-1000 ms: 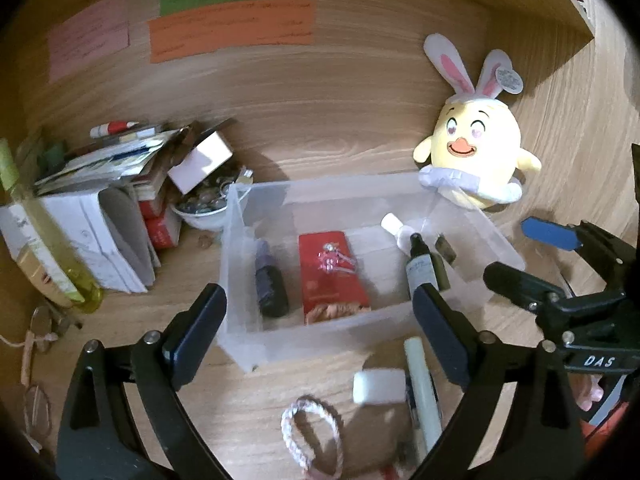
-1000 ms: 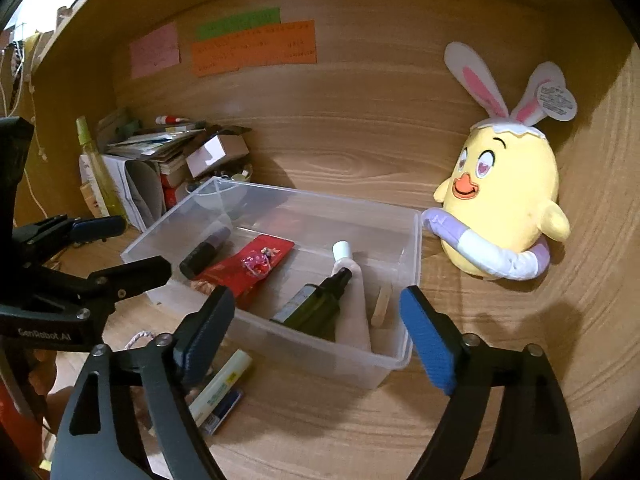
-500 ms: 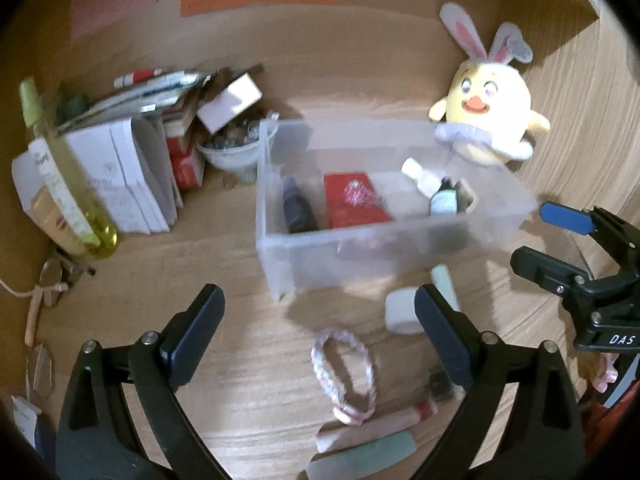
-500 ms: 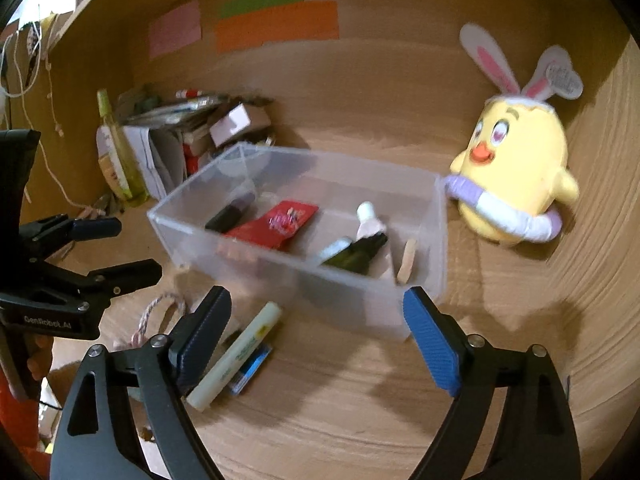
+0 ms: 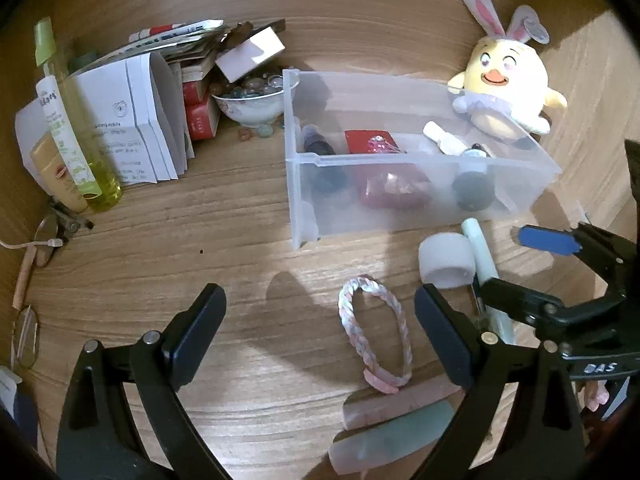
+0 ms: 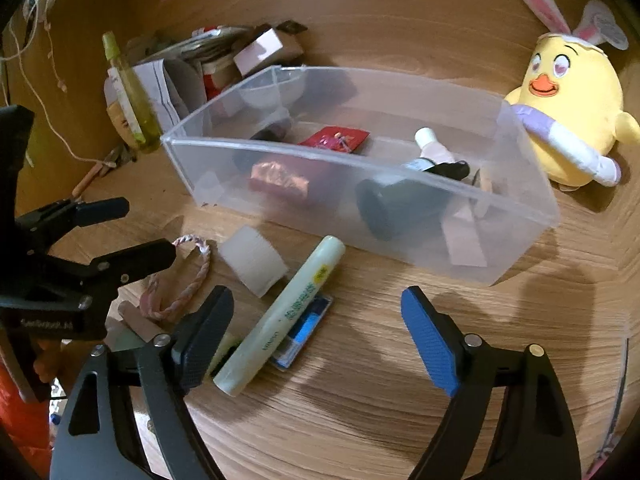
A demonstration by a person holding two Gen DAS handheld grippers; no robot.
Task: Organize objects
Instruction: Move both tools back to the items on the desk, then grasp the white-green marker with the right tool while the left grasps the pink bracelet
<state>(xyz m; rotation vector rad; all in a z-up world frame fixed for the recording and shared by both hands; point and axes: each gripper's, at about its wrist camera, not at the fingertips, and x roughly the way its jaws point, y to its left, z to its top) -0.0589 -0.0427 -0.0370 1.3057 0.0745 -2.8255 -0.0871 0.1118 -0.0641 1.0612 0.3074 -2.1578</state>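
1. Bin: the clear plastic bin stands on the wooden desk and holds a red packet, a dark green bottle, a white-capped pink tube and a small dark bottle.
2. Loose items: just in front of the bin you have a pale green tube lying on a blue card, a white foam roll beside it, and a braided pink-and-white loop. A pink stick and a pale green stick lie nearest you.
3. Right gripper: its jaws are spread and have just been closing somewhat. The tube's lower end lies just beside its black finger; nothing is pinched.
4. Left gripper: its jaws are spread wide above bare desk, with the braided loop between the fingers but not pinched.
5. Surroundings: a yellow chick plush sits right of the bin. A yellow-green spray bottle, folded papers and a bowl of beads stand to its left.
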